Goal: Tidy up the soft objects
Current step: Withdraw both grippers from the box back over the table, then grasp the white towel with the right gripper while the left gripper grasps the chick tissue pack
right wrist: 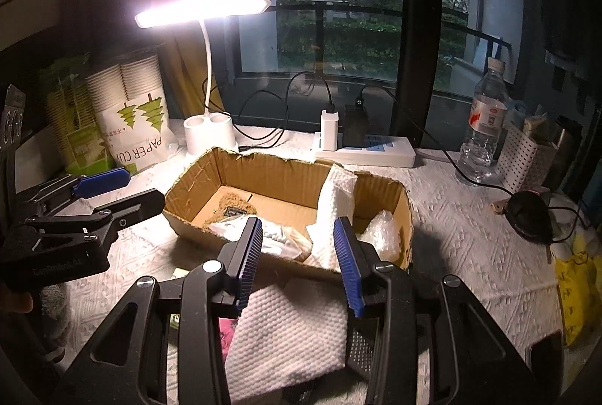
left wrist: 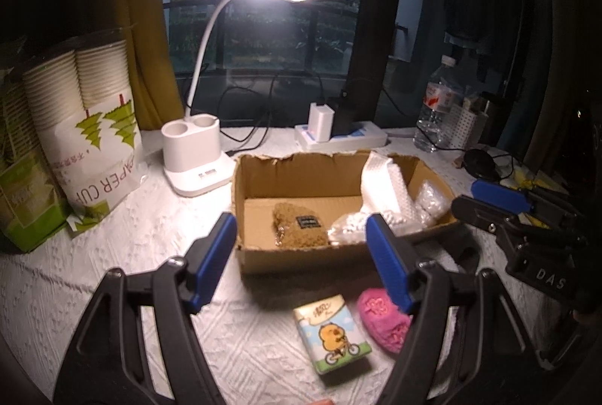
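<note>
An open cardboard box (left wrist: 263,258) (right wrist: 263,171) sits mid-table. It holds a brown fuzzy pouch (left wrist: 299,226), bubble-wrap packets (left wrist: 348,228) (right wrist: 380,235) and a white padded sheet (left wrist: 380,183) (right wrist: 336,209) leaning on the far wall. In front of the box lie a cartoon tissue pack (left wrist: 331,337) and a pink fuzzy item (left wrist: 383,318) (right wrist: 227,333). My left gripper (left wrist: 301,262) (right wrist: 120,192) hovers open over the box's near edge, holding nothing. My right gripper (right wrist: 301,264) (left wrist: 489,205) is open, and a white textured cloth (right wrist: 286,341) lies on the table beneath it, free of the pads.
A lit white desk lamp (left wrist: 195,164) and a bag of paper cups (left wrist: 94,126) stand at the back left. Behind the box is a power strip (right wrist: 365,149) with chargers and cables. At the right are a water bottle (right wrist: 483,126), a white perforated basket (right wrist: 523,156) and a black corded object (right wrist: 528,216).
</note>
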A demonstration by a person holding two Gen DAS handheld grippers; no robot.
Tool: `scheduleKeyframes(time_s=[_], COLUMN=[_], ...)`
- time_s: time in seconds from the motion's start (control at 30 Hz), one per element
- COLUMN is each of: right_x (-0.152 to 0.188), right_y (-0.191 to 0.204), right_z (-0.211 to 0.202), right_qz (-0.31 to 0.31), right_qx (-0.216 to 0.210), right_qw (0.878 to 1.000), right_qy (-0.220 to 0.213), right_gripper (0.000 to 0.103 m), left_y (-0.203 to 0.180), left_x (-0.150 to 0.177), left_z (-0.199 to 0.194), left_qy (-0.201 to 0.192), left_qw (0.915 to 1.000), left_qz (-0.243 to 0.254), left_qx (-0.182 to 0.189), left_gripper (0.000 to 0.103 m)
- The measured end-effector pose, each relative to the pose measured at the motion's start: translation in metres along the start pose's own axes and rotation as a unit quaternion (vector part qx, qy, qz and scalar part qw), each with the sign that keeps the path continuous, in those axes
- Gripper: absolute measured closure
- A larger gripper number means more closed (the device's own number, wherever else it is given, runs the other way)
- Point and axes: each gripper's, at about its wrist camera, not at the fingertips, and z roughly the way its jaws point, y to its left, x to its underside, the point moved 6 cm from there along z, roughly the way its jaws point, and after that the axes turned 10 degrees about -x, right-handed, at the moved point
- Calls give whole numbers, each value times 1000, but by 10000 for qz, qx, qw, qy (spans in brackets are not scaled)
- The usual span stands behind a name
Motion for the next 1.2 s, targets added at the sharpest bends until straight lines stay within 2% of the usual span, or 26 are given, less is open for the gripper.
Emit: scheduleKeyframes(time_s=[0.8, 0.87, 0.9, 0.93, 1.2], right_x=[49, 56, 58, 62, 75], right_y=[-8, -9, -9, -10, -11], right_z=[4, 9, 10, 12, 25], right_qz=[310, 354, 376, 421, 514], right_qx=[-13, -51, -70, -111, -221], right_qw=[9989, 9984, 9982, 9978, 9961], right_qy=[353, 444, 469, 491, 676], right_gripper=[61, 56, 46, 44, 44], left_y=[-4, -5, -6, -7, -14], left_x=[44, 49, 51, 53, 65], left_z=[3, 5, 7, 8, 18], left_qy=[408, 461, 489, 513, 691], left_qw=[9992, 9989, 9988, 9987, 9976], left_qz=[-19, -6, 5, 15, 74], left_qx=[12, 21, 26, 33, 39], left_gripper=[31, 31, 31, 31, 31])
